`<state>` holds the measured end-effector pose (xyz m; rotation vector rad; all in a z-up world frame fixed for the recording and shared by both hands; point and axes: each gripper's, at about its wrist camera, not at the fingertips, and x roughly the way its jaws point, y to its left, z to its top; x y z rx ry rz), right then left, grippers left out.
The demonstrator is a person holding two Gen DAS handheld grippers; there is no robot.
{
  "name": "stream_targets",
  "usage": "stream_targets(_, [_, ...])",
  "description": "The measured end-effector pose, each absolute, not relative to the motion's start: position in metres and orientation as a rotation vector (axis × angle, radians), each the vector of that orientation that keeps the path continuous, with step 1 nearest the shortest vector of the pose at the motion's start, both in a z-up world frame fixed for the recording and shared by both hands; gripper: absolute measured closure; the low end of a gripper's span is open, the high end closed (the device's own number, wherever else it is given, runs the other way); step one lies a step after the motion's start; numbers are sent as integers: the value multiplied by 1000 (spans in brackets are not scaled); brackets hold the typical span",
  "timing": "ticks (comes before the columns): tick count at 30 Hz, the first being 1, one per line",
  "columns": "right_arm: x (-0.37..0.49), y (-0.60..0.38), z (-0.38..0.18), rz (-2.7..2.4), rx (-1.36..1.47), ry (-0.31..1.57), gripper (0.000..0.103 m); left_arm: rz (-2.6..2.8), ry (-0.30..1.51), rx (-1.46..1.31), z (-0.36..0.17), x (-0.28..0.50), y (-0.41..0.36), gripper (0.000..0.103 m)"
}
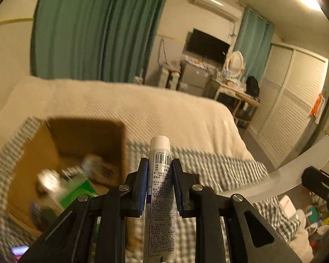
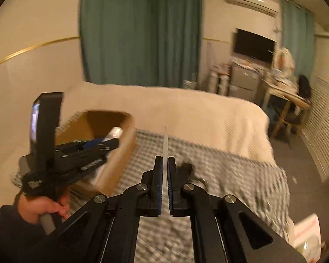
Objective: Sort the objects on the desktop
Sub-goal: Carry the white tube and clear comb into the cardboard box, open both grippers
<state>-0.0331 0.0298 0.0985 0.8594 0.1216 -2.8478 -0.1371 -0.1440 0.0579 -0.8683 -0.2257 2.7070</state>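
Observation:
My left gripper [image 1: 159, 171] is shut on a white tube [image 1: 161, 197] with a barcode, cap end forward, held above the checked cloth just right of an open cardboard box [image 1: 85, 144]. The box holds a green carton [image 1: 76, 194] and several blurred items. My right gripper [image 2: 165, 171] is shut on a thin translucent ruler [image 2: 165, 144], seen edge-on; the ruler also shows as a pale strip in the left wrist view [image 1: 296, 171]. In the right wrist view the left gripper [image 2: 107, 145] hovers over the box [image 2: 118, 153].
The box stands on a grey checked cloth [image 2: 219, 175] over a bed with a cream blanket [image 2: 186, 114]. Green curtains, a TV, a desk and louvred wardrobe doors lie beyond. Clutter lies on the floor at right [image 1: 307, 214].

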Motion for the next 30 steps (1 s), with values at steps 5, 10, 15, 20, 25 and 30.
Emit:
stream_targets(5, [-74, -40, 122, -2752, 754, 178, 100, 2833, -193, -871, 74, -177, -212, 82])
stream_targets(10, [-142, -96, 105, -2643, 817, 86, 100, 2889, -130, -993, 43, -217, -259, 82])
stream_targets(15, [-205, -120, 70, -2618, 942, -7, 88, 2835, -90, -1105, 6, -233, -275, 64])
stream_targets(20, [-202, -84, 75, -2713, 911, -110, 38, 2932, -44, -1028, 16, -210, -262, 3])
stream_targets(25, [-159, -12, 105, -2852, 830, -52, 38, 2844, -162, -972, 44, -184, -224, 0])
stream_targets(30, [-119, 62, 105, -2989, 856, 27, 38, 2739, -246, -953, 47, -172, -150, 0])
